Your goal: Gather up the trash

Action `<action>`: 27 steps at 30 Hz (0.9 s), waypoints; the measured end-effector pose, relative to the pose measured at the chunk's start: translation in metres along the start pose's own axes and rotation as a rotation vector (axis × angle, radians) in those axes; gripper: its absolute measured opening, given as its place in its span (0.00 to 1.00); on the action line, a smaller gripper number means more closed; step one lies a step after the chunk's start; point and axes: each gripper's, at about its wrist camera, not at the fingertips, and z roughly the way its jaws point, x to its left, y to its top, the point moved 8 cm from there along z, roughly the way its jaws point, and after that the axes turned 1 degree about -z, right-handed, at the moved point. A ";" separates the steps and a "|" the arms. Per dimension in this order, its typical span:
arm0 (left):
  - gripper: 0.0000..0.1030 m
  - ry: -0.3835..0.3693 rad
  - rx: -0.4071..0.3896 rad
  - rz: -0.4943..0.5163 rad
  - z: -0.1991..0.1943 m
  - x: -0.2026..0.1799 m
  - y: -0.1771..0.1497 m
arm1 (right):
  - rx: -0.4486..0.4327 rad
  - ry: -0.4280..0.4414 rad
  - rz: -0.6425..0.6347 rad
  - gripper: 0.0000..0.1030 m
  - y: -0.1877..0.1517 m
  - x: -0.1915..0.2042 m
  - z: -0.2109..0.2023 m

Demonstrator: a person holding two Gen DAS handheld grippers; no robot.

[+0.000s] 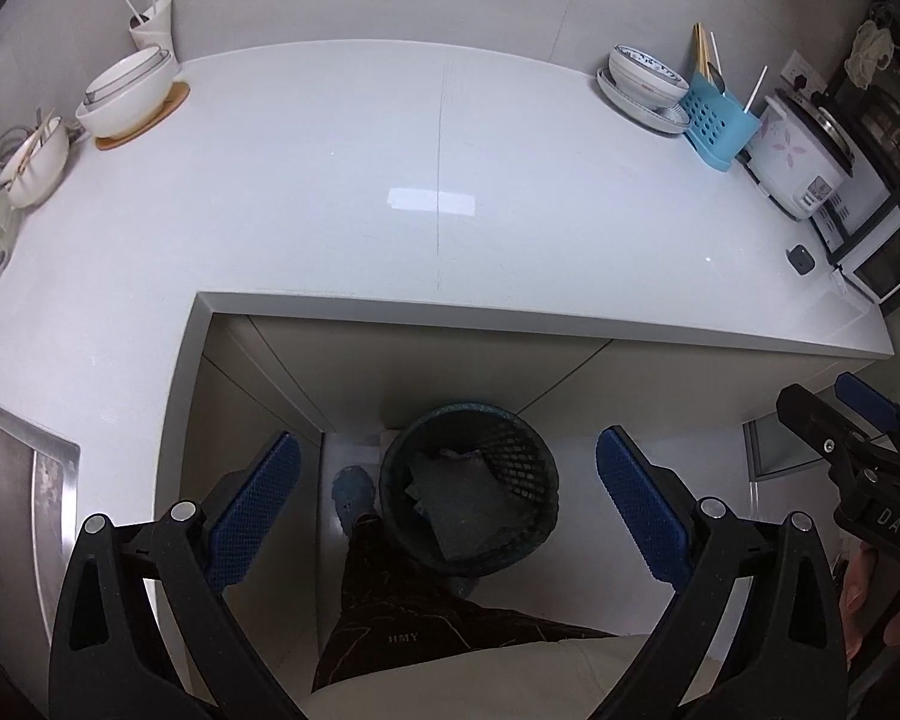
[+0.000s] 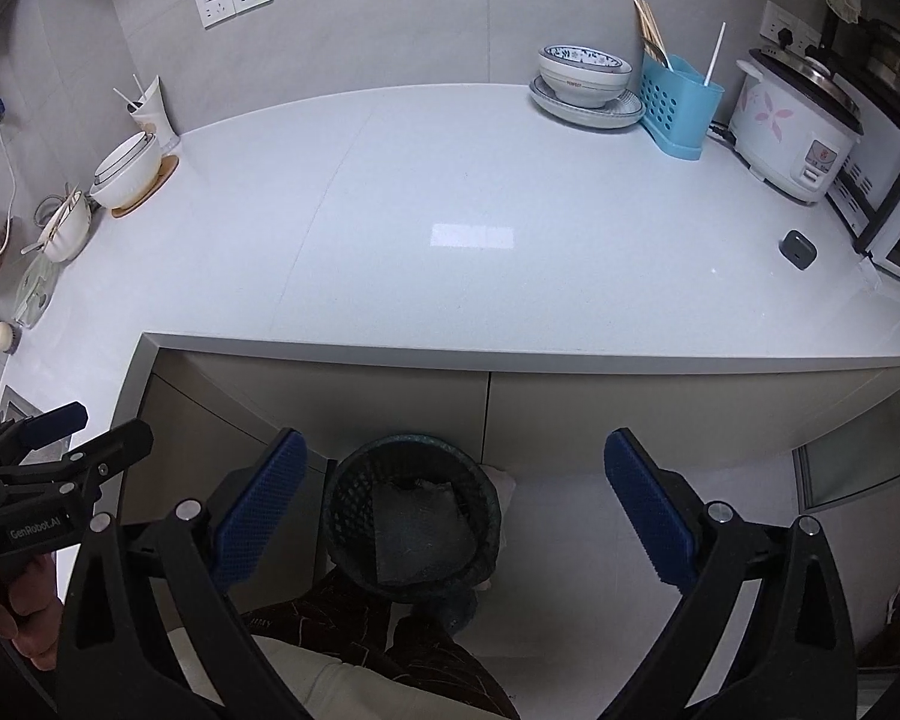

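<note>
A dark mesh trash bin [image 1: 471,489] stands on the floor below the white counter [image 1: 390,192], with grey crumpled material [image 1: 462,504] inside it. It also shows in the right wrist view [image 2: 411,516]. My left gripper [image 1: 447,510] is open and empty, held above the bin. My right gripper [image 2: 450,510] is open and empty, also above the bin. The right gripper shows at the right edge of the left wrist view [image 1: 852,426]. The left gripper shows at the left edge of the right wrist view [image 2: 60,450].
White bowls [image 1: 129,93] on a wooden coaster stand back left. A patterned bowl on a plate [image 1: 645,81], a blue utensil caddy [image 1: 717,123] and a rice cooker [image 1: 801,159] stand back right. A small dark device [image 1: 801,259] lies near the counter's right end. A person's legs [image 1: 390,612] are below.
</note>
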 end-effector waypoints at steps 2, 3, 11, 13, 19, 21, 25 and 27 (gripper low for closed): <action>0.94 -0.006 0.000 -0.003 0.000 0.000 0.000 | 0.003 -0.001 0.001 0.92 -0.001 0.000 0.001; 0.94 -0.002 0.000 -0.001 0.000 0.000 0.000 | 0.004 0.001 0.003 0.92 -0.001 0.000 0.001; 0.94 -0.001 -0.001 0.009 -0.003 -0.005 0.001 | 0.012 0.000 0.004 0.92 -0.002 -0.002 0.003; 0.94 0.005 -0.005 0.016 -0.004 -0.007 0.001 | 0.014 0.000 0.005 0.92 -0.003 -0.004 0.004; 0.94 0.004 -0.004 0.021 -0.005 -0.009 0.001 | 0.022 0.004 0.007 0.92 -0.005 -0.005 0.005; 0.94 0.006 -0.005 0.021 -0.005 -0.009 0.001 | 0.024 0.003 0.005 0.92 -0.005 -0.006 0.005; 0.94 0.003 -0.009 0.022 -0.006 -0.009 0.002 | 0.026 0.003 0.007 0.92 -0.004 -0.007 0.004; 0.94 0.004 -0.005 0.023 -0.005 -0.009 0.001 | 0.026 0.004 0.007 0.92 -0.004 -0.006 0.004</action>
